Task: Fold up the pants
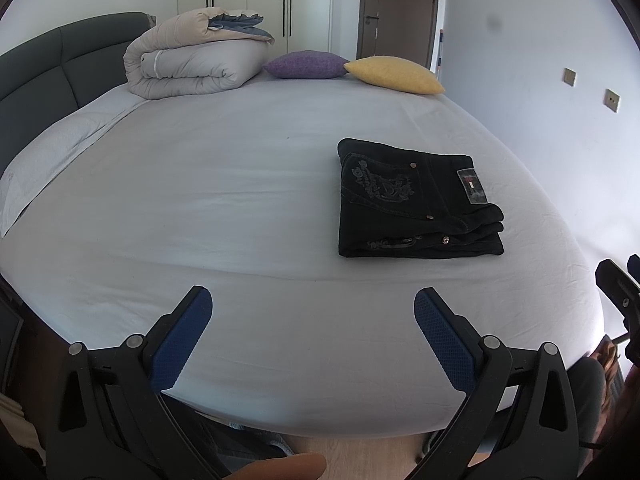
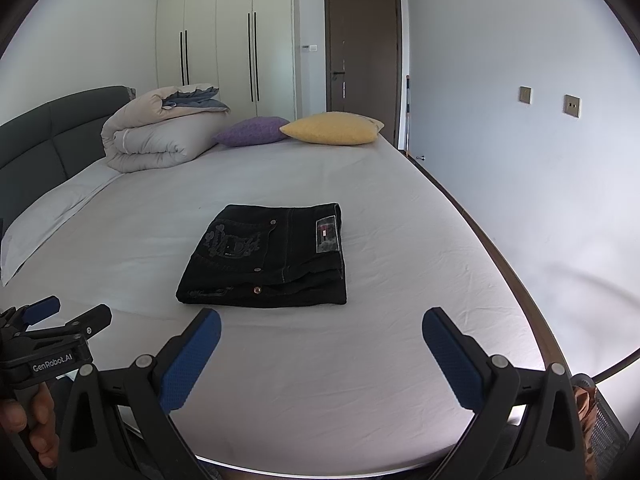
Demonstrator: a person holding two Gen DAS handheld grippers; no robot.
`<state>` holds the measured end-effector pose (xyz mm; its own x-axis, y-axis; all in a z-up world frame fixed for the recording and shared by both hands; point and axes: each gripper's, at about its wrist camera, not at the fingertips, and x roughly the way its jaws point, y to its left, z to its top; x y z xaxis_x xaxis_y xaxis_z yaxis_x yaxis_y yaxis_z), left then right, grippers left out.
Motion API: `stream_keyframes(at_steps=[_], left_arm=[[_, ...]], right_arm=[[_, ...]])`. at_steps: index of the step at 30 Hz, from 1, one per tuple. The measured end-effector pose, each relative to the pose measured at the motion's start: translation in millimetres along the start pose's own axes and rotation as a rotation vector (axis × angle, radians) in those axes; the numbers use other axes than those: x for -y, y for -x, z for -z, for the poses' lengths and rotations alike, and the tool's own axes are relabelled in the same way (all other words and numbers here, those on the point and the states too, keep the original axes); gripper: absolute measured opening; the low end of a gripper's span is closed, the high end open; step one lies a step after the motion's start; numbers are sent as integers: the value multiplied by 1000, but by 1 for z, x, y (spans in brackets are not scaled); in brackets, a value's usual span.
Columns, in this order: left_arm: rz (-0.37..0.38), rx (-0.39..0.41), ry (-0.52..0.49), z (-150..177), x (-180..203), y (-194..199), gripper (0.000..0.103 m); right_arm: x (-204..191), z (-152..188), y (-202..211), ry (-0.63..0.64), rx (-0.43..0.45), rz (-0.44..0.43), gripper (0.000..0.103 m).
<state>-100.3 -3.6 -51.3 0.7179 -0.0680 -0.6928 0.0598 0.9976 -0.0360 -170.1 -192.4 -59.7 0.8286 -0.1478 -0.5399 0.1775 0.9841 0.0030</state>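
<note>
Black jeans (image 1: 416,200) lie folded into a flat rectangular stack on the white bed sheet (image 1: 220,200), with an embroidered back pocket and a small label on top. In the right wrist view the jeans (image 2: 268,256) lie just beyond my right gripper. My left gripper (image 1: 312,300) is open and empty, held over the near edge of the bed, left of the jeans. My right gripper (image 2: 320,320) is open and empty, a short way in front of the jeans. The left gripper also shows in the right wrist view (image 2: 72,312), at the far left.
A rolled beige duvet (image 1: 192,60) lies at the far end by the dark headboard (image 1: 48,64). A purple cushion (image 1: 304,65) and a yellow cushion (image 1: 394,74) lie beside it. A white wall (image 2: 520,160) runs along the bed's right side. Wardrobes and a brown door (image 2: 362,52) stand behind.
</note>
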Motion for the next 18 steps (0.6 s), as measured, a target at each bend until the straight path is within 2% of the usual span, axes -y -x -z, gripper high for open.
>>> stream_keyframes(at_steps=[18], left_arm=[[-6,-2,5,3,3,-2,103]], right_arm=[[-4,5,1,2,-4,-10,103]])
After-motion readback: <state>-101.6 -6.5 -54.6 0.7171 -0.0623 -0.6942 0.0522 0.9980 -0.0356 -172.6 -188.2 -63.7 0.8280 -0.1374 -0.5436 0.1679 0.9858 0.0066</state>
